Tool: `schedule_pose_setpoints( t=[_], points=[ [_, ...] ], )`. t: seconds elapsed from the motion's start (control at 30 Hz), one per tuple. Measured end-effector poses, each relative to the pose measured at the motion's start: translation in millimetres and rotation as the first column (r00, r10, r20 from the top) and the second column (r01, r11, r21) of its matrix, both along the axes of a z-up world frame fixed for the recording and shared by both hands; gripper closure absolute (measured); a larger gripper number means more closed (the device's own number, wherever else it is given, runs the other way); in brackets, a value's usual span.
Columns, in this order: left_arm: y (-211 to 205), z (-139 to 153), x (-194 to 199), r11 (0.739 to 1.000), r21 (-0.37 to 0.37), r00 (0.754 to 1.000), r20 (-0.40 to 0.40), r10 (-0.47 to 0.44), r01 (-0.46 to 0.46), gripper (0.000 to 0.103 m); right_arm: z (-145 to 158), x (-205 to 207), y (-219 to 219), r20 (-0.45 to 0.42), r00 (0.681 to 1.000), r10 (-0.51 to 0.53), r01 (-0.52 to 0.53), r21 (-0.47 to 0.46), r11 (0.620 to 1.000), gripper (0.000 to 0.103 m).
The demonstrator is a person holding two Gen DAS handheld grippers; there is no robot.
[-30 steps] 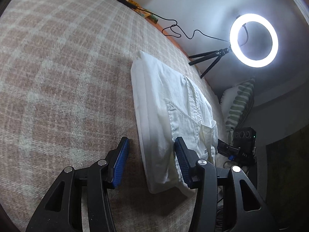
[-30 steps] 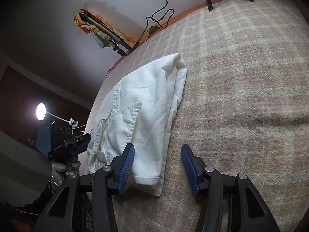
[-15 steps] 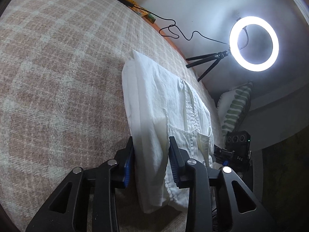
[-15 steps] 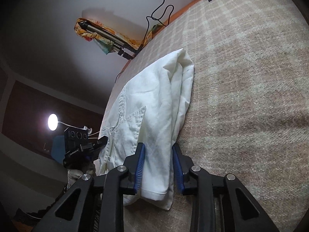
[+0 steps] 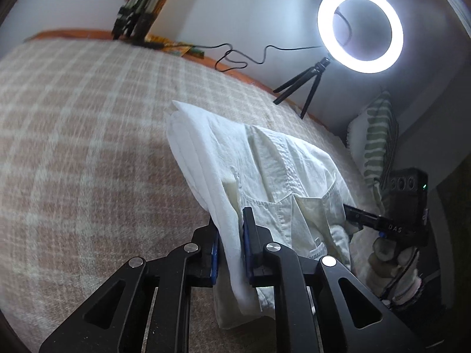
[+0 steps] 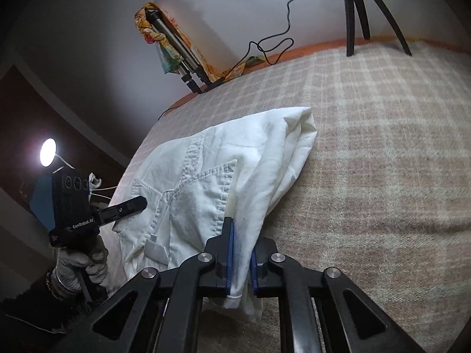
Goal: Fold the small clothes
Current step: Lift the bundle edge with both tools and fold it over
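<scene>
A small white garment [image 5: 265,158] with stitched pockets lies folded lengthwise on the checked blanket [image 5: 88,147]. My left gripper [image 5: 231,232] is closing, and its blue pads pinch one near corner of the cloth, lifted off the blanket. In the right wrist view the same garment [image 6: 223,153] rises toward my right gripper [image 6: 241,238], which is also closing with its pads pressed on the other near corner. The far end of the garment rests on the blanket. A gloved hand [image 6: 76,261] holds the other gripper at the left there.
A lit ring light [image 5: 360,28] on a small tripod stands at the far edge of the bed [image 6: 382,147], with a black cable [image 5: 235,56] trailing along it. A folded tripod on coloured cloth [image 6: 173,47] leans on the wall. A striped pillow [image 5: 376,135] sits at the right.
Both grippers went from open astride the garment's near corners to closed on them. Both have risen, lifting the near edge of the cloth off the blanket.
</scene>
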State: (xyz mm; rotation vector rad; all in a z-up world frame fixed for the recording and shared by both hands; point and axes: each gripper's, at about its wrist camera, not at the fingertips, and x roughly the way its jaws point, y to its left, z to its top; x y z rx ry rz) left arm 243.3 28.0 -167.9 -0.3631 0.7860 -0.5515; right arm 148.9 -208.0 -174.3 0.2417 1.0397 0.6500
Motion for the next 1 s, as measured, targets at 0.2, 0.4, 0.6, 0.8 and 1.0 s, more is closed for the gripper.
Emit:
schedule_pose_setpoints(
  t=[0.2,0.4,0.6,0.8,1.0],
  points=[
    [-25,24,-10,0.995,0.095,0.992,0.115,-0.042,0.031,0.092,22,-11,0,0.116,0.993,0.011,-0.002,-0.076,0.997,0.097],
    [-55,41,-15,0.988,0.135,0.979,0.178,-0.101,0.078,0.092,41,-17,-16,0.188,0.982,-0.021,0.040,-0.098,0.994,0.097],
    [-84,53,-13,0.982,0.149,0.962,0.229,-0.149,0.117,0.092,57,-26,-33,0.249,0.966,-0.065,0.095,-0.110,0.989,0.097],
    [-118,60,-2,0.977,0.135,0.951,0.242,-0.194,0.165,0.093,68,-27,-53,0.288,0.951,-0.109,0.151,-0.127,0.980,0.097],
    [-167,67,20,0.968,0.131,0.939,0.244,-0.242,0.216,0.093,81,-15,-86,0.333,0.929,-0.159,0.220,-0.152,0.964,0.097]
  ],
)
